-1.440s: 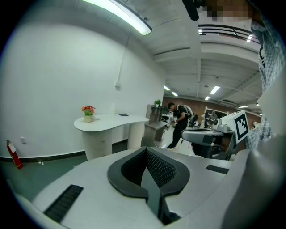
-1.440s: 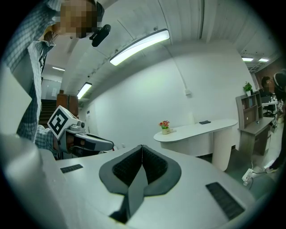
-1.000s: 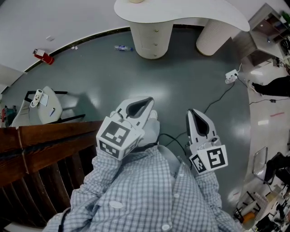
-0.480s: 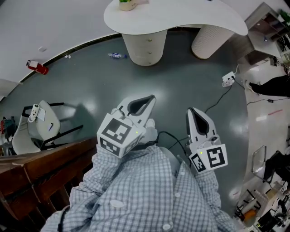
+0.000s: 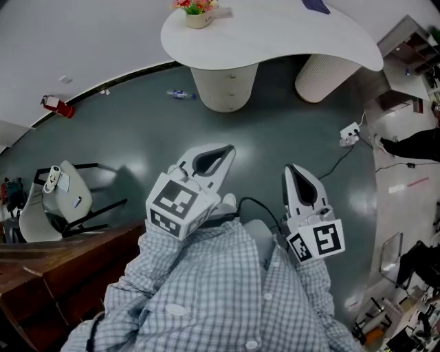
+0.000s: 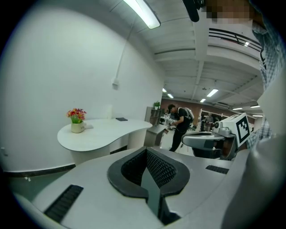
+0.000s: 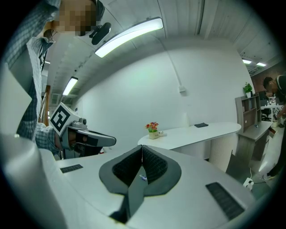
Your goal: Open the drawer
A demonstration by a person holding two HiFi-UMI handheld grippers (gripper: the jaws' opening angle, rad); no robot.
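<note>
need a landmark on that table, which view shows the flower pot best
The left gripper view: the flower pot stands whole and side-on on the white table. The right gripper view shows it smaller and farther off; the head view sees it from above, right at the top edge.

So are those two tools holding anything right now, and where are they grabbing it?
Nothing is held. The left tool and the right tool are both shut, with nothing between their tips.
</note>
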